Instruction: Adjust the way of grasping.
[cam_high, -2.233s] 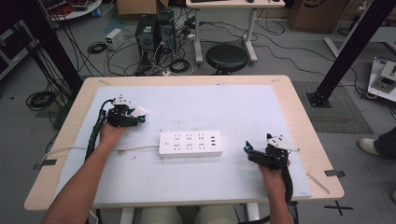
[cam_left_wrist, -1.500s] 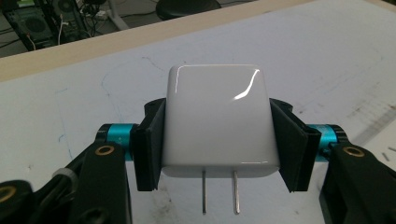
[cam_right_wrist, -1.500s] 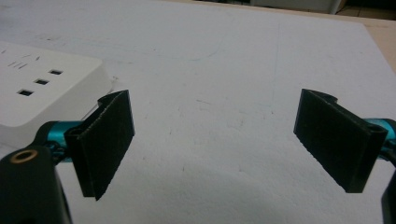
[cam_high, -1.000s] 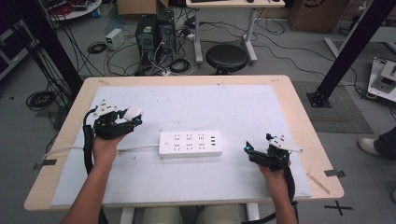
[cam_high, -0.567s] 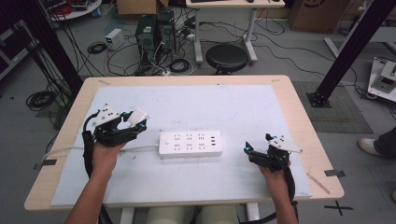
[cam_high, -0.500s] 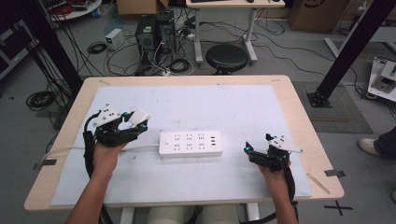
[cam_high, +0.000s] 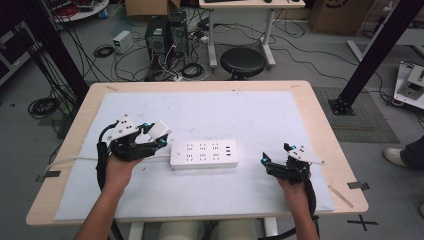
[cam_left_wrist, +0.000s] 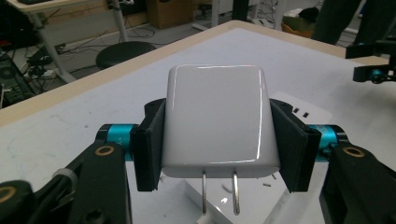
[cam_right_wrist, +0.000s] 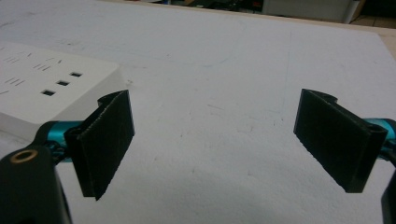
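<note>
A white power strip (cam_high: 203, 154) lies in the middle of the white mat, and its end with the small ports shows in the right gripper view (cam_right_wrist: 44, 88). My left gripper (cam_high: 159, 134) hovers just left of the strip, shut on a white plug adapter (cam_left_wrist: 215, 120) whose two metal prongs point down toward the strip (cam_left_wrist: 252, 200) below. The adapter (cam_high: 160, 130) is held clear of the table. My right gripper (cam_high: 274, 159) rests low on the mat to the strip's right; in its own view the right gripper (cam_right_wrist: 233, 140) stands open with nothing between the pads.
The strip's white cable (cam_high: 65, 161) runs off the table's left edge. The wooden table rim (cam_high: 330, 130) frames the mat. Beyond the far edge stand a black stool (cam_high: 242, 61), a computer tower (cam_high: 156, 35) and tangled floor cables.
My left hand has carried the adapter rightward, closer to the power strip's left end, lifting it slightly. The right hand has stayed put.
</note>
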